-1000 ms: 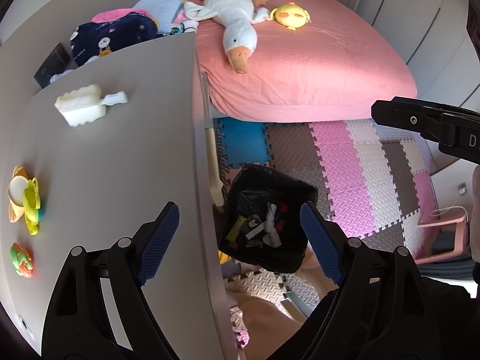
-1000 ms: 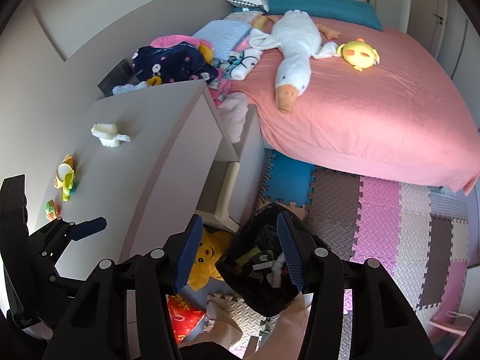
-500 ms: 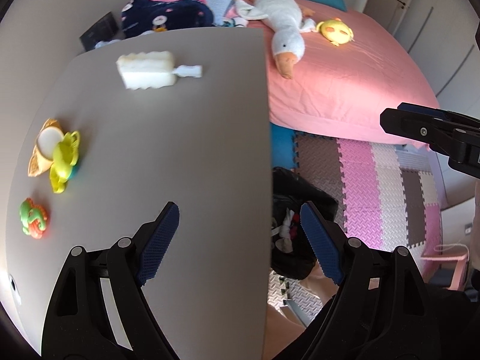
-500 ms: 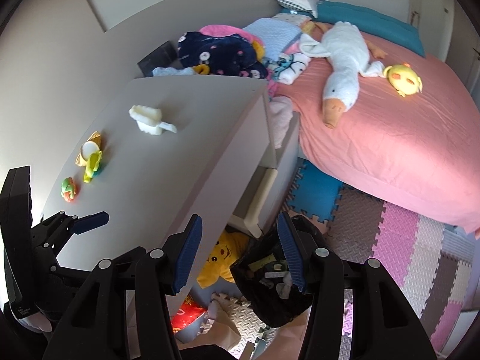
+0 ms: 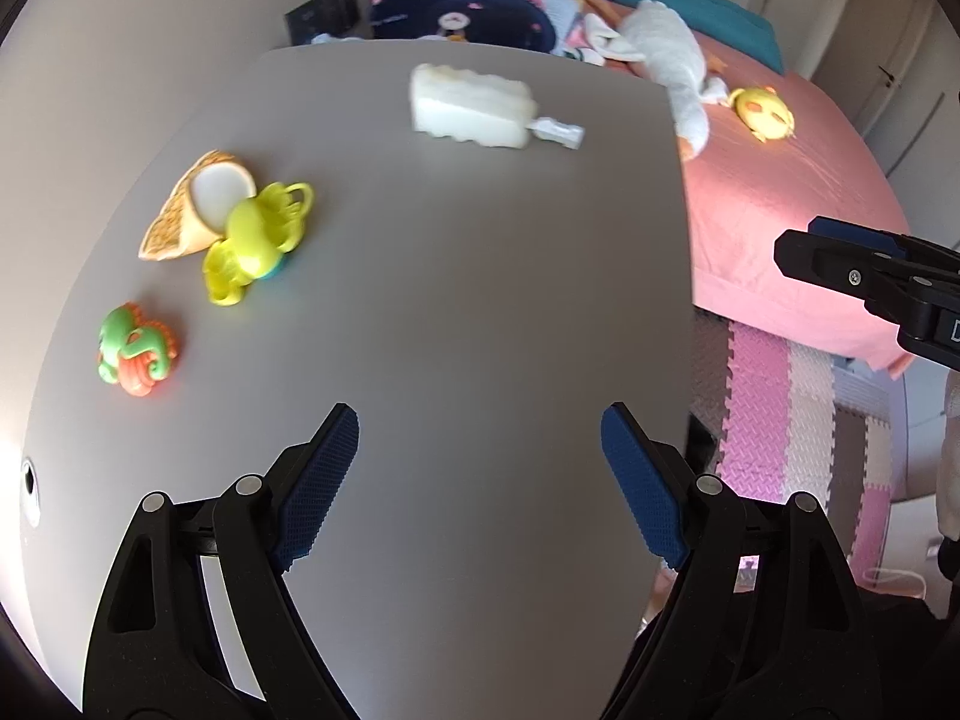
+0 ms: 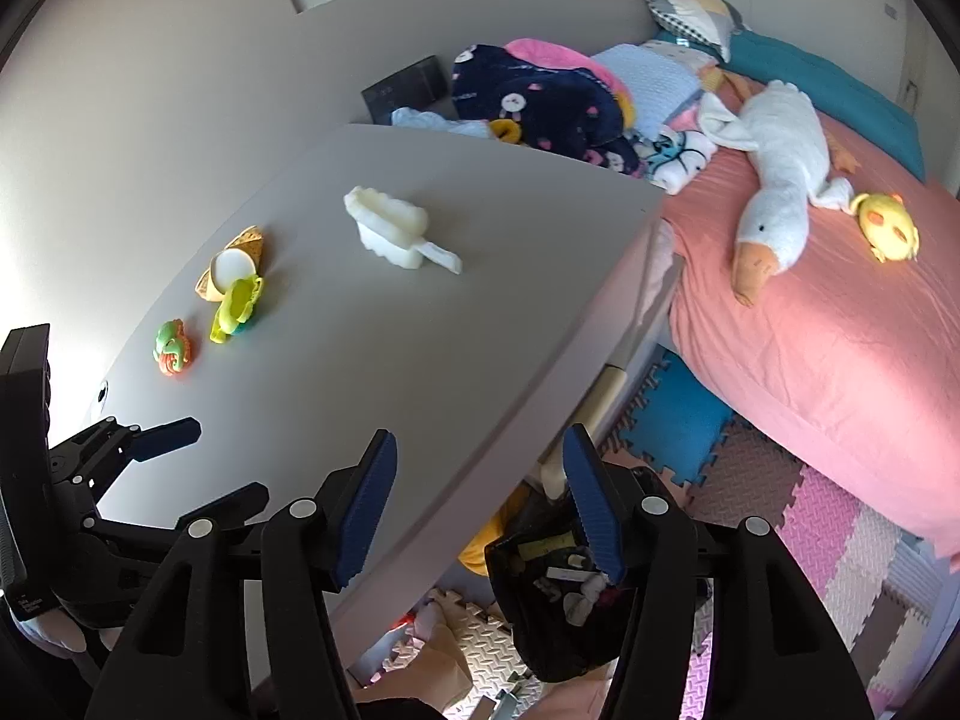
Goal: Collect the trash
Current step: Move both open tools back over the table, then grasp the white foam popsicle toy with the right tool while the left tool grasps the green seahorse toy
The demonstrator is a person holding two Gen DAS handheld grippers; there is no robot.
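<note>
The left gripper (image 5: 480,468) is held with jaws wide apart and empty above a grey desk (image 5: 468,276), where a white ice-pop toy (image 5: 474,107), a toy cone (image 5: 192,204) and an orange-green toy (image 5: 137,354) are laid. The right gripper (image 6: 480,504), likewise spread and empty, is poised over the desk edge, above a black trash bag (image 6: 558,600) seen on the floor mat (image 6: 834,528) beside a pink bed (image 6: 840,324).

Only a partial white letter, perhaps "D", visible on the right gripper (image 5: 864,267) at the left wrist view's right edge, cut off. Nothing else legible anywhere.
</note>
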